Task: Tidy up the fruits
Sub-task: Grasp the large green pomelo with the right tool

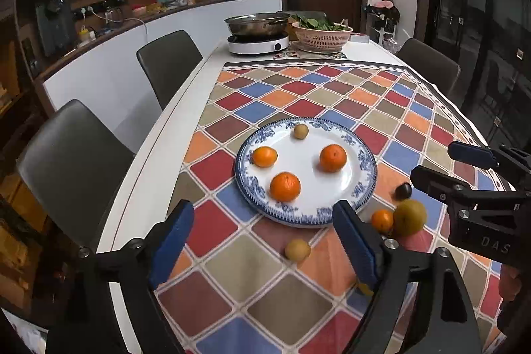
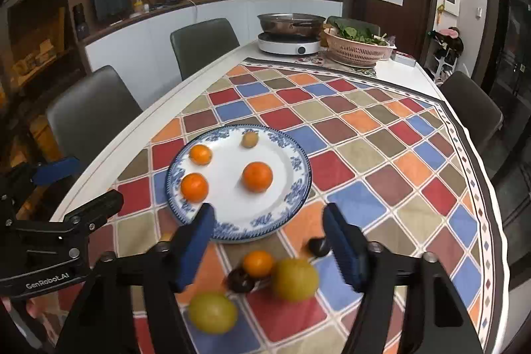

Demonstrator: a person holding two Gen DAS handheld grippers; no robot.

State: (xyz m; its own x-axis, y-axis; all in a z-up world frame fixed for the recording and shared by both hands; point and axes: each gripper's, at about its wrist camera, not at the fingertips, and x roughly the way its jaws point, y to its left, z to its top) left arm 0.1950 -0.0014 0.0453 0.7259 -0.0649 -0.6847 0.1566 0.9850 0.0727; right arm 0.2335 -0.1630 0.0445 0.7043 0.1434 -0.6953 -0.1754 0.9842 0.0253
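Left hand-held gripper [image 1: 264, 239]: jaws spread wide, released, nothing between the ribbed blue pads [image 1: 353, 246]. It occupies the lower centre of the left wrist view, angled down toward the counter.

Right hand-held gripper [image 2: 265, 246]: jaws likewise spread, released, no pad touching any fruit. It fills the lower centre of the right wrist view. Both grippers have black frames with bolted joints.

Loose fruit lies on the cloth just beyond the right gripper's fingertips, lower centre of that view: a small orange [image 2: 258, 262], a large round yellow-green fruit [image 2: 294, 279] touching or nearly touching it, a second yellow-green fruit [image 2: 213, 313] lower left, and two dark glossy fruits [image 2: 239, 281] [image 2: 319, 247]. All are blurred; no long axis can be determined.

One small tan fruit [image 1: 297, 250] lies alone on the cloth between the left gripper's pads in the picture, not in contact with them.

The plate [image 1: 360, 184] is round, glazed white with a blue patterned rim, lying flat at frame centre. It carries three oranges [image 1: 285, 186] [image 1: 333, 157] [image 1: 264, 156], well apart, and one small tan fruit [image 1: 301, 131] near the far rim. The leftmost orange is slightly oval, long axis running left to right.

The counter [image 1: 199, 88] is white, covered by a cloth [image 1: 332, 95] of multicoloured diamonds.
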